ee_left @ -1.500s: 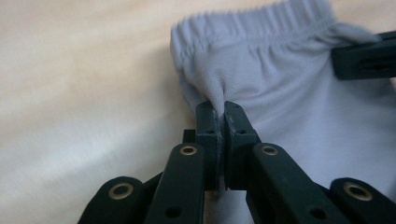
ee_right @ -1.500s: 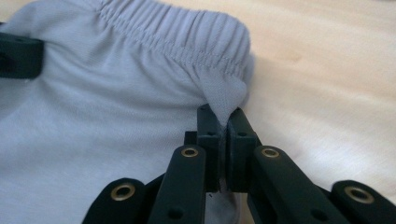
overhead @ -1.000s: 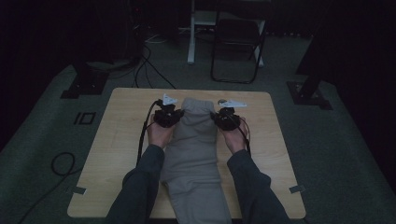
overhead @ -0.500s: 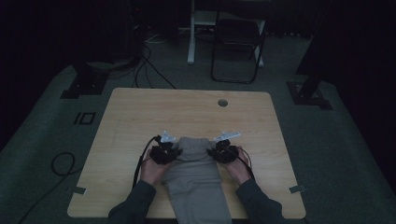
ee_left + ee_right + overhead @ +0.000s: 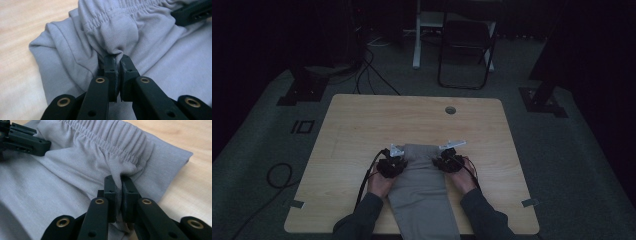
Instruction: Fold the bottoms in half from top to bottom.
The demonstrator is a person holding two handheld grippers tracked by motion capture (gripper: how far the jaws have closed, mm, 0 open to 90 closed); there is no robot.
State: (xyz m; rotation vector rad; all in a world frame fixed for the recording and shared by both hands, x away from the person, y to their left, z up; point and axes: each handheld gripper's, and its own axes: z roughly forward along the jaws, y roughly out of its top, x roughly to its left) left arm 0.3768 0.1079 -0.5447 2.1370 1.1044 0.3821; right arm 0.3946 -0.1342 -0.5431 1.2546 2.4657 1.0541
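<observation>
Left gripper (image 5: 116,58), right gripper (image 5: 118,180), each pinching grey trousers (image 5: 422,185) waistband

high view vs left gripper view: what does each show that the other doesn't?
High view alone: the whole wooden table with its round cable hole, a folding chair behind it, the person's forearms, and the grey garment's length running off the near edge.

Left gripper view alone: the left hand-held gripper shut on a pinch of fabric just under the elastic waistband, with its stitching and gathers.

Both: the grey garment lying on the wood, and the right hand-held gripper at the waistband's other end.
</observation>
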